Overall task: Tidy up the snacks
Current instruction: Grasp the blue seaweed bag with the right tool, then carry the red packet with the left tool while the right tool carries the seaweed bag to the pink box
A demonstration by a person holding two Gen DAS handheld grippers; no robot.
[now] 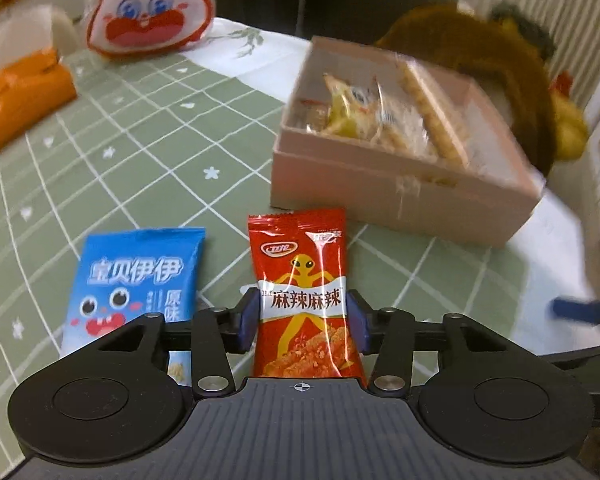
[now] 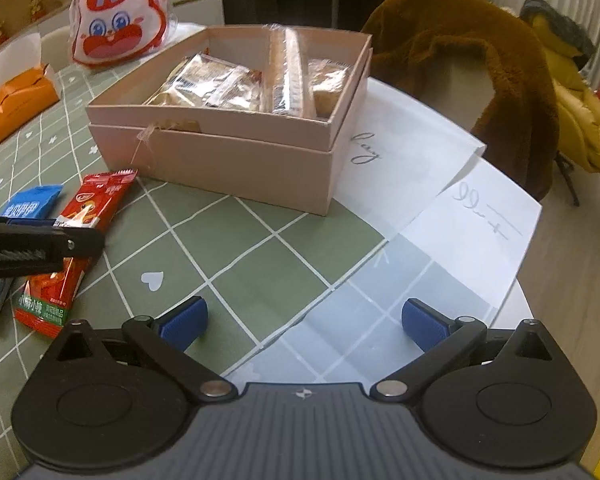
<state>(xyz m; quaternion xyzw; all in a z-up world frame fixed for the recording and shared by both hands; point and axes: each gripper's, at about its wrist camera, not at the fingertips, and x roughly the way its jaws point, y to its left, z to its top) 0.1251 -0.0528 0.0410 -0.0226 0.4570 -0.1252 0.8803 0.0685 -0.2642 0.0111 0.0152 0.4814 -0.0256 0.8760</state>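
A red snack packet (image 1: 300,264) lies flat on the green checked tablecloth, and my left gripper (image 1: 303,320) has a blue pad against each of its long edges. A blue snack packet (image 1: 136,280) lies just to its left. Beyond them stands an open pink box (image 1: 380,172) with several wrapped snacks inside. In the right wrist view the same box (image 2: 220,160) is ahead, with the red packet (image 2: 96,204) and blue packet (image 2: 32,204) at the left under a black finger (image 2: 80,242) of the left gripper. My right gripper (image 2: 304,320) stands wide open over the cloth, holding nothing.
A rabbit-shaped bag (image 2: 120,20) and an orange tissue box (image 2: 20,100) sit at the far left of the table. White paper sheets (image 2: 420,148) lie right of the box by the table's rounded edge. A brown furry coat (image 2: 480,60) hangs on a chair beyond.
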